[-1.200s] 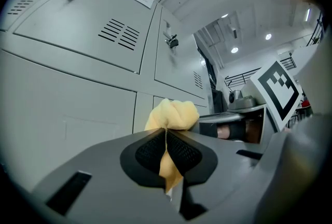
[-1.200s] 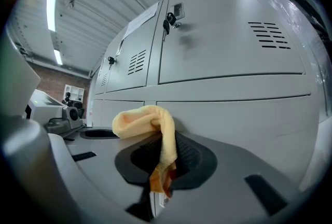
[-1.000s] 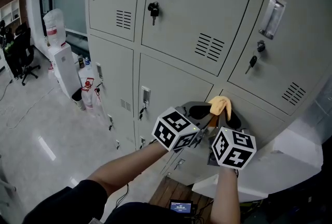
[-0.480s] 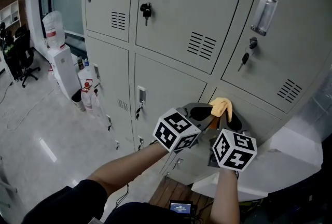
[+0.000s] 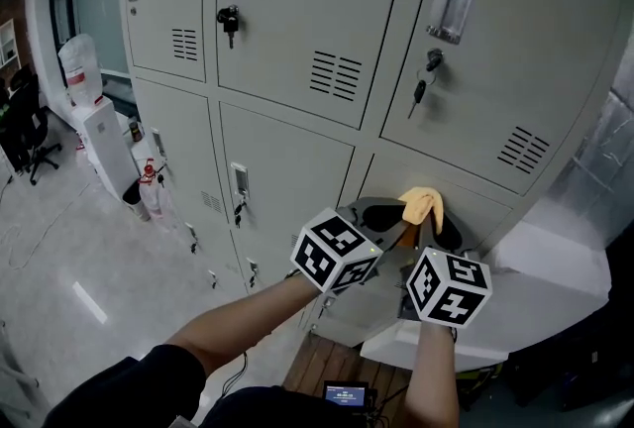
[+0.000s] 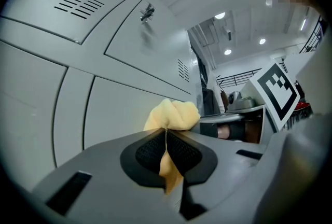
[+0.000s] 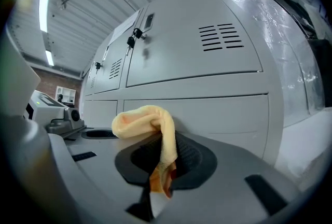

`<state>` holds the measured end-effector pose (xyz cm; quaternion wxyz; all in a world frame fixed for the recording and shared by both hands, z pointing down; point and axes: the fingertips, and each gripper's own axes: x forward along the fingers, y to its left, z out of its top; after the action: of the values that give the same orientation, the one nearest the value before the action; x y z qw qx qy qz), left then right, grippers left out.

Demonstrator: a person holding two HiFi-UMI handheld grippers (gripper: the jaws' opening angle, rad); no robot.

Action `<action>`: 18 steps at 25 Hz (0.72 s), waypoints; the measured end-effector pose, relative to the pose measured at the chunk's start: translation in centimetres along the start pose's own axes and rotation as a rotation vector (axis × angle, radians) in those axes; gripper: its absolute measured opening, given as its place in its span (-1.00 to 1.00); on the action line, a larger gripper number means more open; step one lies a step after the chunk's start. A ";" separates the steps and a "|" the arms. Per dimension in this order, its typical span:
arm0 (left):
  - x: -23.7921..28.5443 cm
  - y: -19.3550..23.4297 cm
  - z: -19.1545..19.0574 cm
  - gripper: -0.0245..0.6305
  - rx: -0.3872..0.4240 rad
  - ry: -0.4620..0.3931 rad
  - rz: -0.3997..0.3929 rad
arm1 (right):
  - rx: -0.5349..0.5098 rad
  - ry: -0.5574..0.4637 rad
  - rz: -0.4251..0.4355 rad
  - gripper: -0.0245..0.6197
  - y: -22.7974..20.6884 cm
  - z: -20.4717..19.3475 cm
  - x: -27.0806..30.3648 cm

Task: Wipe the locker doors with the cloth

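A small yellow cloth (image 5: 421, 206) is bunched between my two grippers, close in front of a lower grey locker door (image 5: 471, 193) in the head view. My left gripper (image 5: 388, 215) and right gripper (image 5: 428, 223) meet tip to tip, marker cubes side by side. In the left gripper view the left gripper (image 6: 166, 137) is shut, with the cloth (image 6: 174, 114) pinched between its pads. The right gripper view shows the right gripper (image 7: 165, 153) shut on the same cloth (image 7: 142, 116), which flops to the left. I cannot tell whether the cloth touches the door (image 7: 218, 109).
Keys hang in the locks of the upper doors (image 5: 230, 20) (image 5: 424, 84). A white ledge (image 5: 555, 267) juts out low on the right. A water dispenser (image 5: 94, 134) stands far left by the lockers. A small lit screen (image 5: 345, 394) lies on the floor below.
The lockers have slid left and up in the head view. Both grippers, still together on the cloth, now sit a little further right along the lower doors.
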<state>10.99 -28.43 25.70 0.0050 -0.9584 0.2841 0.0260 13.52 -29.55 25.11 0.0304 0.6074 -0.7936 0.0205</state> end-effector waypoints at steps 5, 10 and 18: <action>2.1 -1.8 -0.3 -0.85 0.005 0.012 -0.032 | 0.011 0.004 -0.032 -0.73 -2.6 -0.3 -1.1; 4.4 -3.8 -0.5 -0.85 -0.001 0.017 -0.072 | 0.015 0.014 -0.075 -0.73 -5.4 -0.5 -2.4; 7.8 -6.8 -1.0 -0.85 -0.011 0.022 -0.141 | 0.025 0.025 -0.152 -0.73 -9.7 -0.9 -4.4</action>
<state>21.31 -26.99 26.23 -0.0015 -0.9763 0.2158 0.0166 24.00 -27.78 25.68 0.0343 0.6659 -0.7444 0.0357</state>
